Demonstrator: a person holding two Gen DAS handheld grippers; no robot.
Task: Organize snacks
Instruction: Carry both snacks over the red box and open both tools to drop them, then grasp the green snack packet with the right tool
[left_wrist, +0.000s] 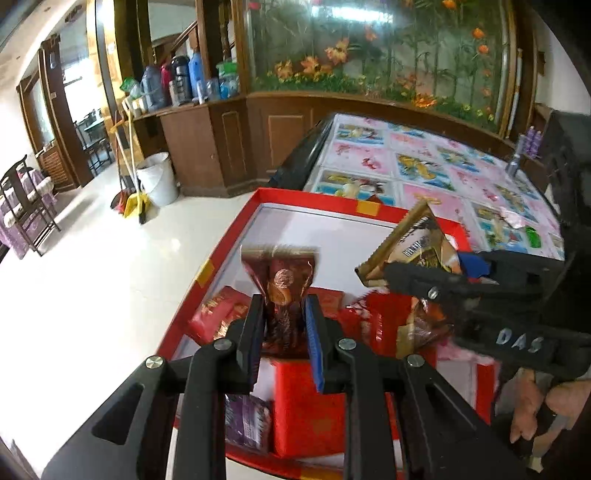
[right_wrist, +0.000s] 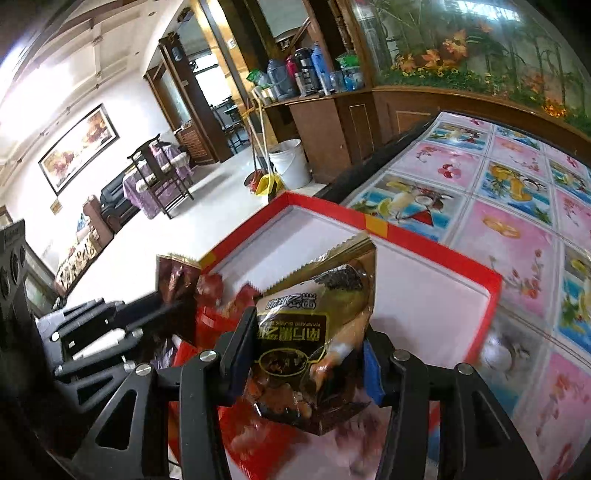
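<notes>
1. Here, the left gripper (left_wrist: 282, 325) is clamped on a brown foil snack packet (left_wrist: 282, 284), which stands upright between its fingers.
2. The right gripper (right_wrist: 303, 354) is clamped on a gold-and-black snack packet (right_wrist: 314, 314), which rises beyond its fingertips.
3. Beneath both pairs of fingers lies the red box (left_wrist: 229, 240), holding red packets (left_wrist: 218, 314).
</notes>
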